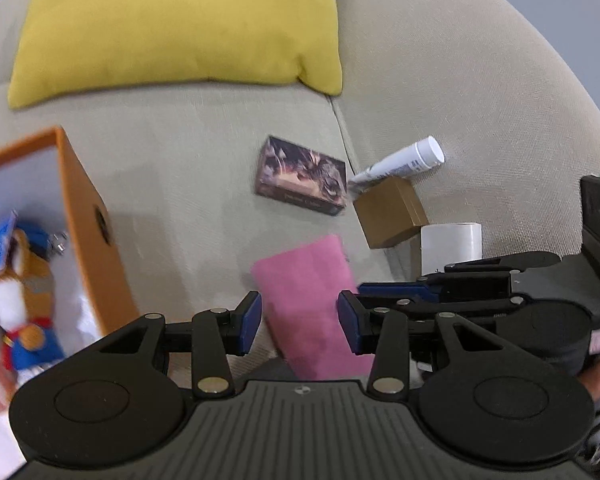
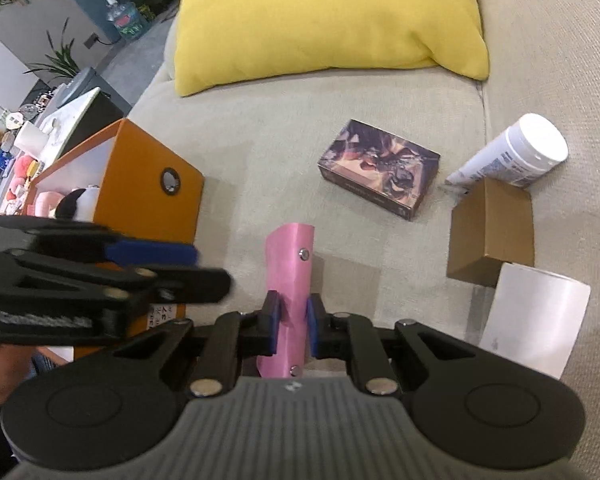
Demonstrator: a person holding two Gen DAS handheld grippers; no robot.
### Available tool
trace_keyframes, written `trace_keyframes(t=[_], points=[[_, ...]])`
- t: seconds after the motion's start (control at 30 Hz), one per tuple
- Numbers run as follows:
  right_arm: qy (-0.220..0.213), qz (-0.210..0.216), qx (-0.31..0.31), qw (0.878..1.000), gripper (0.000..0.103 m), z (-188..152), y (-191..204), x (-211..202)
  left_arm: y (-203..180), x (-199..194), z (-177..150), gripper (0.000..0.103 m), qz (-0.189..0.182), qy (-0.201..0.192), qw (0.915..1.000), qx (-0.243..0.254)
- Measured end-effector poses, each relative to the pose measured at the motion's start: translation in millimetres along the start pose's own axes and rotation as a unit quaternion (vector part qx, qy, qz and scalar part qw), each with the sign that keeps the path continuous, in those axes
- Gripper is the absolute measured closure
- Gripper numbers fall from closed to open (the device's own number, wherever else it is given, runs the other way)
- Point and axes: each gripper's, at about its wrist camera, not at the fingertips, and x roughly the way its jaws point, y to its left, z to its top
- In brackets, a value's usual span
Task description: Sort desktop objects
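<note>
Looking down from the left wrist, the left gripper [image 1: 299, 322] hangs over a beige sofa [image 1: 188, 184] with its blue pads spread apart and nothing pressed between them; a pink case [image 1: 312, 304] shows in the gap behind the pads without touching either. The right gripper [image 1: 396, 292] reaches in from the right edge, its pads drawn together at the pink case's right side. To the left stands an orange box [image 1: 96, 232] with soft toys [image 1: 24, 304] inside. Farther back on the seat lie a printed card box [image 1: 302, 181], a brown carton [image 1: 392, 212] with a white tube [image 1: 404, 162] leaning on its top, and a white roll [image 1: 452, 246] just beside the carton. A yellow cushion [image 1: 176, 28] rests against the backrest. From the right wrist, the right gripper [image 2: 294, 330] is clamped on the pink case [image 2: 290, 264], which stands upright between the pads and shows two metal snaps along its edge; the case appears lifted clear of the seat, with a shadow beside it. The left gripper [image 2: 152, 254], blurred, sits at the left, in front of the orange box [image 2: 148, 200], its pads not clearly separable here. The card box [image 2: 380, 168], the carton [image 2: 492, 232], the tube [image 2: 512, 156] and the roll [image 2: 536, 320] lie to the right, and the cushion [image 2: 328, 20] is at the back.
</note>
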Motion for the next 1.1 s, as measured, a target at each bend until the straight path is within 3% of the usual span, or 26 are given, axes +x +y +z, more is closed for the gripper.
trace_keyframes(t=[0.17,0.47,0.83,0.93,1.1], points=[[-0.003,0.011,-0.003,1.000,0.086,-3.3,1.8,3.7,7.8,3.1,-2.3,0.053,-0.003,0.002,0.9993,-0.038],[0.008,0.022,-0.033,0.999,0.077,-13.1,14.7,8.4,1.9,13.1,-1.0,0.048,-0.019,0.014,0.9987,-0.046],[0.019,0.048,-0.059,0.997,0.075,-18.9,27.1,14.2,-9.0,32.3,-0.1,0.048,0.022,0.034,0.9987,-0.029],[0.021,0.049,-0.058,0.997,0.075,-18.8,25.6,14.5,-8.7,39.3,-0.9,0.059,0.029,0.042,0.9984,-0.025],[0.026,0.047,-0.067,0.996,0.070,-19.0,25.6,10.9,-7.3,40.6,1.1,0.061,0.024,0.041,0.9986,-0.024]])
